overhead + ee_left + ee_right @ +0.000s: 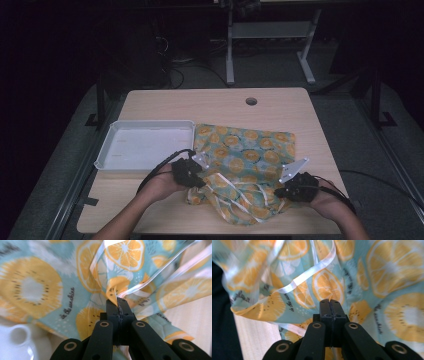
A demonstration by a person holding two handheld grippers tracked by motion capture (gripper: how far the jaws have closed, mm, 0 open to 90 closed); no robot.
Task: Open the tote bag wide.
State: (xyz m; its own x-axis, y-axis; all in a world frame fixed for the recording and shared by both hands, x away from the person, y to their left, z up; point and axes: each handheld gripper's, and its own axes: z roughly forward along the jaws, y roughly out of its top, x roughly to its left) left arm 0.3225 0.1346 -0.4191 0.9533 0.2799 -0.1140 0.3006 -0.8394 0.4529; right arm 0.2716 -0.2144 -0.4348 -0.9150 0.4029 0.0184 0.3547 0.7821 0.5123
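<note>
Left gripper (117, 301): pinching fruit-print cloth (245, 150) edge, 7 o'clock.
Right gripper (331, 302): pinching cloth, 5 o'clock.
White tray (107, 150): 10 o'clock on bench (220, 102).

- your left gripper (117, 305) – pinched fold of fruit-print cloth (37, 287) vanishes between closed jaws; how deep it goes, can't tell.
- your right gripper (331, 305) – jaws closed tight against cloth; whether any fabric sits between pads, hidden.
- high view: gripper tips buried in bunched cloth edge, white ribbon (243, 196) tangle too small to trace.
- your forearms cut off by bottom edge.
- white tray (17, 340) blurred in left gripper view's corner, cropped.
- room beyond table (220, 102) too dark to read.
</note>
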